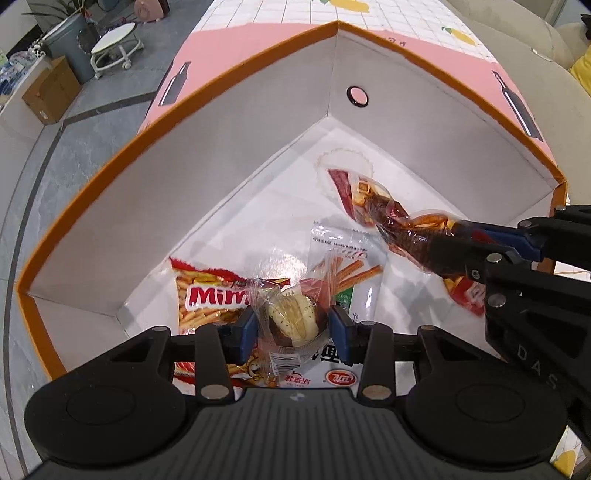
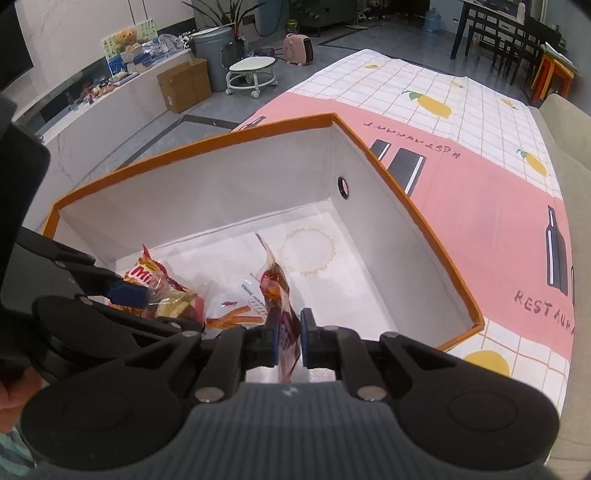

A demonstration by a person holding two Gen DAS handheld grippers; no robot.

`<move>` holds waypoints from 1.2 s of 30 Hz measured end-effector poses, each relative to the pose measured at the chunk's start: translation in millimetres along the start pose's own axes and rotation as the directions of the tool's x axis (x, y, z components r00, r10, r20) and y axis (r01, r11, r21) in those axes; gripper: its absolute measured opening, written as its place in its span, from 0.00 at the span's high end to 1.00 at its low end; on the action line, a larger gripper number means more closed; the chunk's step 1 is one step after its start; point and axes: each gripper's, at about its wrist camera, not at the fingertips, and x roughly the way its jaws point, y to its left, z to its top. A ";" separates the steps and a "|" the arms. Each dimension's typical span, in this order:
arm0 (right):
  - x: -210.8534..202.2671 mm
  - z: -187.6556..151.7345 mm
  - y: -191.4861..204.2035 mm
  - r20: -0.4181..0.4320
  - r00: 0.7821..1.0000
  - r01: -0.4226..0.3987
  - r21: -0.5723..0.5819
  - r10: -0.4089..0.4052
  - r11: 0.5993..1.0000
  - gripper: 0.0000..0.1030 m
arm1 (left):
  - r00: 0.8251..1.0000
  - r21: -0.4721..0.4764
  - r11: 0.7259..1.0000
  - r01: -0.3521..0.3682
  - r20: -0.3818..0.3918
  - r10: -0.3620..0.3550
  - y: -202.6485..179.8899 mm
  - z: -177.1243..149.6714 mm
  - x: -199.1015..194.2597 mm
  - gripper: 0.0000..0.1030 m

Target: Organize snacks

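Note:
An orange-rimmed white box (image 1: 110, 177) (image 2: 184, 151) stands open on the table. My left gripper (image 1: 295, 328) hangs low inside it, its blue pads closed on a clear-wrapped pastry (image 1: 291, 317) (image 2: 173, 308). Under the pastry lie a red Mimi snack bag (image 1: 207, 295) (image 2: 147, 275), a clear packet of orange sticks (image 1: 351, 266) (image 2: 236, 314) and a white bag with a red logo (image 1: 340, 376). From the right, my right gripper (image 2: 289, 339) (image 1: 454, 240) reaches into the box, shut on a red-brown snack packet (image 2: 275, 291) (image 1: 391, 214) that hangs above the box floor.
The box's far floor (image 2: 325, 273) is bare apart from a round stain. Under the box is a pink and white checked cloth with lemons (image 2: 480, 221). The table edge and grey floor (image 1: 74, 122) lie left, with a stool (image 2: 251, 72), bin and cardboard box beyond. A beige sofa (image 1: 517, 29) lies right.

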 end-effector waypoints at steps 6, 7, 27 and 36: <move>-3.4 -0.3 3.3 -0.005 1.000 0.025 -0.018 -0.026 1.000 0.85 | 1.000 -0.005 1.000 -0.023 0.012 0.023 0.4 -2.5 -4.8 0.44; -3.6 -0.1 3.0 -0.004 1.000 0.024 -0.017 -0.024 1.000 0.83 | 1.000 -0.004 1.000 -0.020 0.014 0.020 0.2 -3.3 -6.6 0.43; -94.1 -23.7 -7.5 0.240 0.967 0.053 0.118 -0.081 0.992 0.44 | 0.936 -0.034 0.995 -0.092 0.337 0.098 -24.1 -47.8 -107.9 0.27; -141.0 -73.4 -17.7 0.294 0.945 0.081 0.206 -0.141 0.975 0.38 | 0.920 0.011 0.999 0.031 0.390 -0.033 -44.5 -89.4 -151.0 0.27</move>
